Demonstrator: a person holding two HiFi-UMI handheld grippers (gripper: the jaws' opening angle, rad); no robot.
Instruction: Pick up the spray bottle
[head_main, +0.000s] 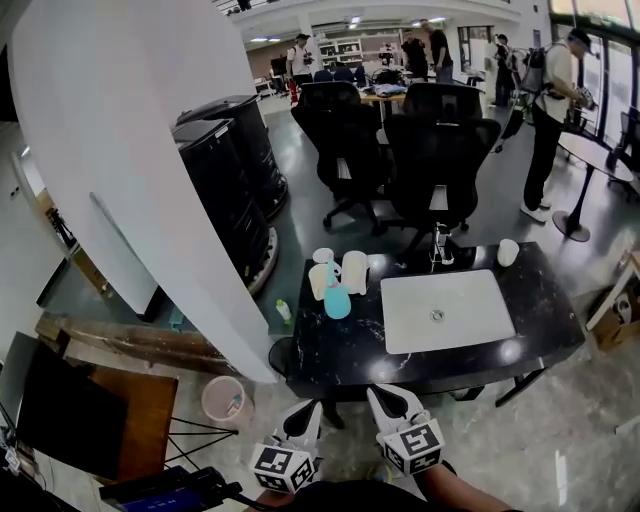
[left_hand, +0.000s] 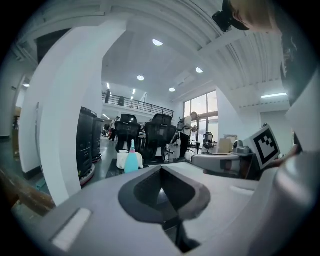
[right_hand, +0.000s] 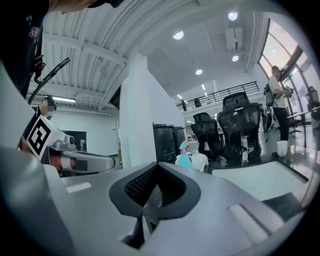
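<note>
Head view: left gripper (head_main: 308, 410) and right gripper (head_main: 383, 396), both closed and empty, sit short of the table's (head_main: 345, 352) near edge; the bottle (head_main: 337, 298) stands near its far-left corner.

Open-plan office with a glossy grey floor (head_main: 540, 440). A big white column (head_main: 130, 150) stands on the left, with two black cabinets (head_main: 225, 170) just beside it. The black counter (head_main: 330, 350) sits mid-room, with black office chairs (head_main: 435, 160) behind its far edge. A round pedestal table (head_main: 600, 160) is at far right by the tall windows (head_main: 605, 70). A wooden desk (head_main: 135, 405) and a pink bin (head_main: 225, 400) are at lower left. The ceiling is ribbed white with round recessed lights (left_hand: 157, 42). A railed mezzanine (left_hand: 137, 105) runs along the back. Several people (head_main: 548, 110) stand at the far end.
</note>
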